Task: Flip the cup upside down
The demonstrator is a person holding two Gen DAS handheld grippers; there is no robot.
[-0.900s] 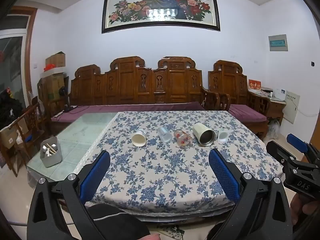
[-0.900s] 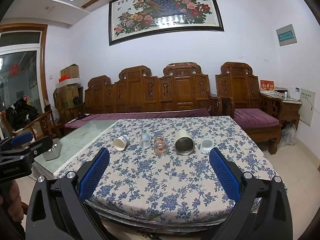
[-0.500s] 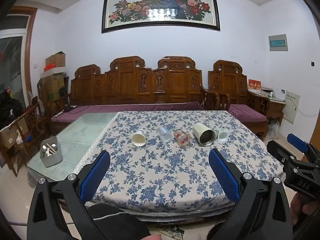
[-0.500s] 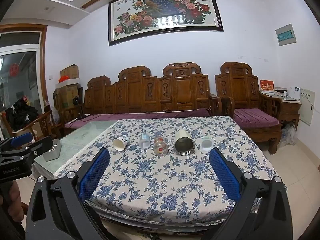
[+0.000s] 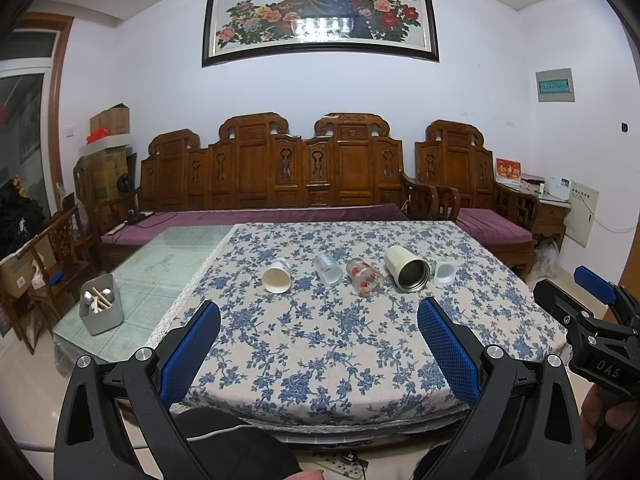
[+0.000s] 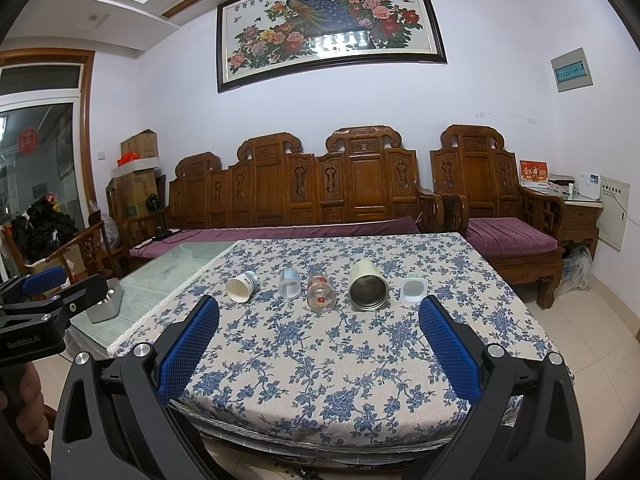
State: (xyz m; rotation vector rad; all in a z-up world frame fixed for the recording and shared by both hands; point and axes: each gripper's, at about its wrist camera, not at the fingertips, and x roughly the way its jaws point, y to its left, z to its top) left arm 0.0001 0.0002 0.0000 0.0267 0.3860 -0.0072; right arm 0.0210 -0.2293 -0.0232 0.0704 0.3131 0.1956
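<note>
Room: sitting rm, carved wooden bench (image 5: 312,168) along back wall, peacock painting above.
Surface: table w/ blue floral cloth (image 5: 340,320); bare glass top left of cloth, grey utensil tub (image 5: 100,304) on it.
Row on cloth: five cups on their sides, mouths toward cameras. L→R: paper cup (image 5: 277,278), frosted cup (image 5: 328,269), red-print glass (image 5: 365,277), steel-lined tumbler (image 5: 407,269), small white cup (image 5: 444,272) touching tumbler's right side.
Landmark: tumbler. Which cup is the target: can't tell; all lie down.
Left gripper (image 5: 320,336): jaws wide, nothing held, short of near table edge; row well beyond tips.
Right gripper (image 6: 320,332): jaws wide, nothing held, same standoff.
Key relation: long axes run roughly away from tongs, rims nearest. Tumbler sits right of centre in both views, more so in left; small white cup right of it, nearer right gripper. Paper cup far left of tumbler, nearer left gripper.
Next, my guess: reach fwd, pinch across a cup's body, tip base up.
Risk: round cups may roll sideways when nudged.
</note>
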